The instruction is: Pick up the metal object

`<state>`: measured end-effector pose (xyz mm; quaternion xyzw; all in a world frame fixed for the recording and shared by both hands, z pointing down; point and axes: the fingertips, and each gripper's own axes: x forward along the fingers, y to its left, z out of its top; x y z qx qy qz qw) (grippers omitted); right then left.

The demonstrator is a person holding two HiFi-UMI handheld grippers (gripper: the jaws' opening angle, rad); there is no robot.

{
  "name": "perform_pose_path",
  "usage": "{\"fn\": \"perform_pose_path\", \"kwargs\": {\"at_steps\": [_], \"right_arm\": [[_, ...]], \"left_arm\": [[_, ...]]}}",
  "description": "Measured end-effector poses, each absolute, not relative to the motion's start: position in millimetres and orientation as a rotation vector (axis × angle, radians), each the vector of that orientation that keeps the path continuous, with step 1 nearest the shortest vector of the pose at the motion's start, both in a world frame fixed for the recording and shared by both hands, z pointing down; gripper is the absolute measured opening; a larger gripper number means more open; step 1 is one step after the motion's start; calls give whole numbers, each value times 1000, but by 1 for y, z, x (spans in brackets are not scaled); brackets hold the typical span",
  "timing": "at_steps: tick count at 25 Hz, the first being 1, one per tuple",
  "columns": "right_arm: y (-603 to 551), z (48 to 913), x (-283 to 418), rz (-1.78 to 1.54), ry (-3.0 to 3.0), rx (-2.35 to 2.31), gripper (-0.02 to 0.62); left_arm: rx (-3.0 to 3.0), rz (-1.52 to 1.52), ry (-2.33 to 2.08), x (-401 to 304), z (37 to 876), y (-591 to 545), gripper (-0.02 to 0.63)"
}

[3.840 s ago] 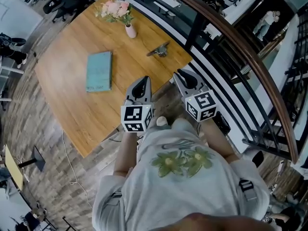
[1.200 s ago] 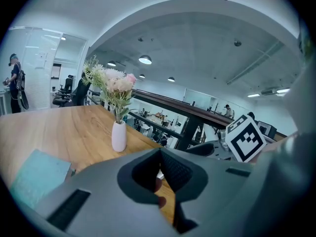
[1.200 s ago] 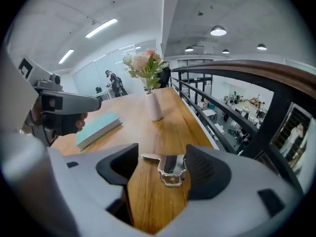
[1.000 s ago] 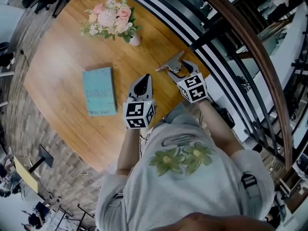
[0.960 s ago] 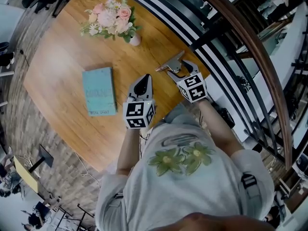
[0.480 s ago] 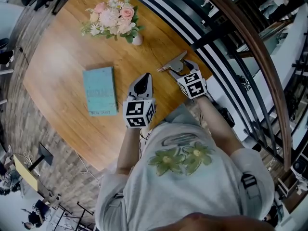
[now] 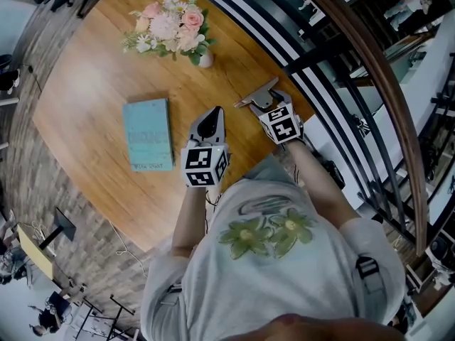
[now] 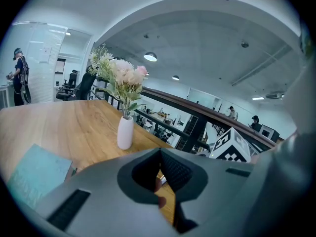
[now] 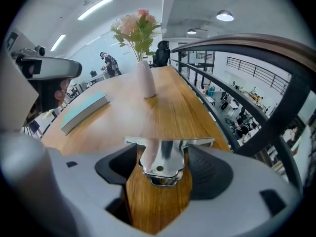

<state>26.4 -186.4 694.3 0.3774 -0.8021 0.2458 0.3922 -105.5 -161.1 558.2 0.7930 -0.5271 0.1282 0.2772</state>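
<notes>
Metal clip (image 9: 160,157), shiny, with a small hole in its handle, lies flat on the wooden table (image 7: 92,84) near the edge that runs along the railing (image 7: 370,69). In the right gripper view its handle sits between the two jaws of the right gripper (image 9: 163,177), while its long straight bar crosses just beyond the jaw tips. The jaws stand wide apart and have just been opening. A strip of wood shows on either side of the handle, so the pads are not pressing on it. In the head view the right gripper (image 7: 270,101) tilts steeply down over the clip (image 7: 252,96), its marker cube facing up.

The left gripper (image 7: 215,114) hangs over the table to the left of the right one, well apart from the clip. Its jaws are closed tip to tip in the left gripper view (image 8: 160,152), with nothing between them.

Farther left on the table a teal book (image 7: 148,133) lies flat, apart from both grippers. Beyond it, toward the far end of the table, a small white vase (image 7: 205,59) stands upright, holding a bunch of pink and white flowers (image 7: 170,30). The person wears a light shirt with a green flower print.
</notes>
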Motion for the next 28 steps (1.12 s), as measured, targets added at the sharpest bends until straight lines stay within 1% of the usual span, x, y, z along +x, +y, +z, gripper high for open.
{"fn": "perform_pose_path", "kwargs": {"at_steps": [17,20,28], "right_arm": [[-189,708,22,555,-2006,950,307],[-189,713,25,540,-1999,954,296],[-188,713,25,524,-2010,910,293]], "left_arm": [[2110,359,-1409,-108,564,-163,14],[2110,357,-1414,-110,563,-163,14],[2104,361,-1422,-114,558,-161,14]]}}
